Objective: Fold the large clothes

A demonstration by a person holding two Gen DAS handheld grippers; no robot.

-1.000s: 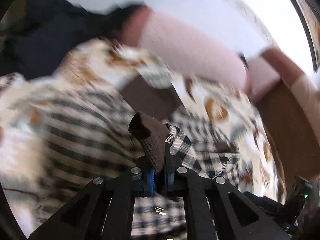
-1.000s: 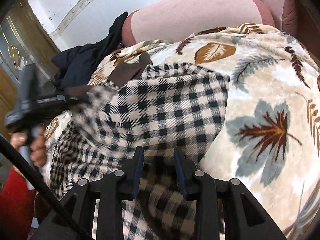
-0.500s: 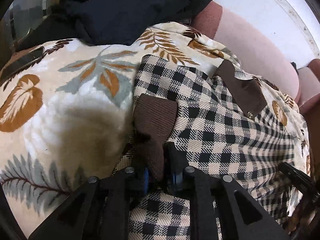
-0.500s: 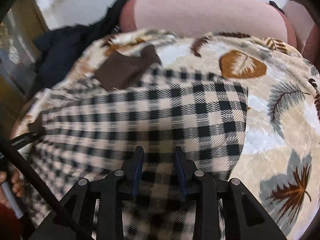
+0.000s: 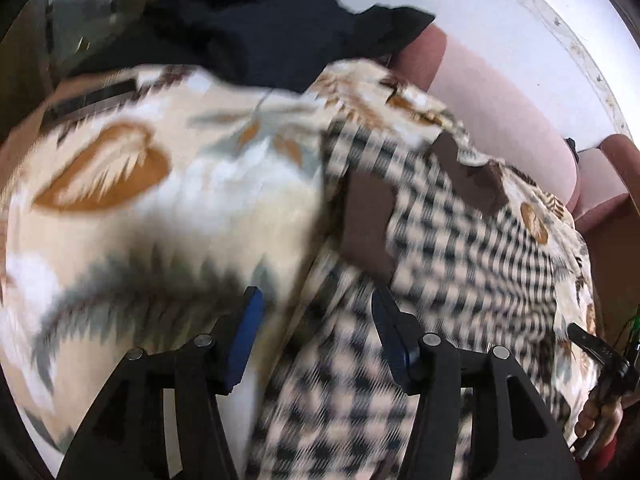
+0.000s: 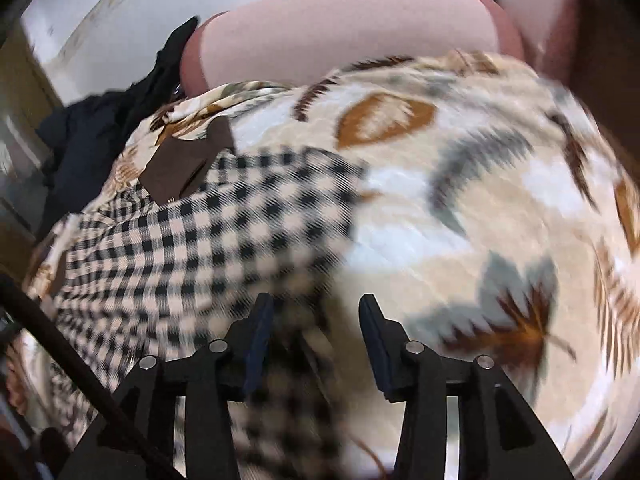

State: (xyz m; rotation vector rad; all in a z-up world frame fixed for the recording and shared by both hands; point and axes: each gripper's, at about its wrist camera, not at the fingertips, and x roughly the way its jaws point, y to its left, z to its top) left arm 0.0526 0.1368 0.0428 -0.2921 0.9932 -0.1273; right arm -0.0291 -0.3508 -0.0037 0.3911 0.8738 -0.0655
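A black-and-cream checked garment (image 5: 460, 248) with a brown collar (image 5: 468, 172) and a brown ribbed cuff (image 5: 368, 216) lies flat on a leaf-print blanket (image 5: 168, 200). My left gripper (image 5: 316, 328) is open and empty over the garment's left edge, just below the cuff. In the right wrist view the garment (image 6: 192, 240) lies to the left with its collar (image 6: 184, 168) at the back. My right gripper (image 6: 316, 328) is open and empty over the garment's right edge. Both views are blurred by motion.
A pink sofa back (image 5: 500, 108) (image 6: 352, 32) runs behind the blanket (image 6: 480, 208). A dark navy garment (image 5: 272, 20) (image 6: 92, 136) is heaped at the back left. The other gripper and hand (image 5: 600, 396) show at the left view's right edge.
My left gripper has let go of the brown cuff and opened; the cuff now lies on the garment. My right gripper has opened wider and shifted right, towards the garment's edge.
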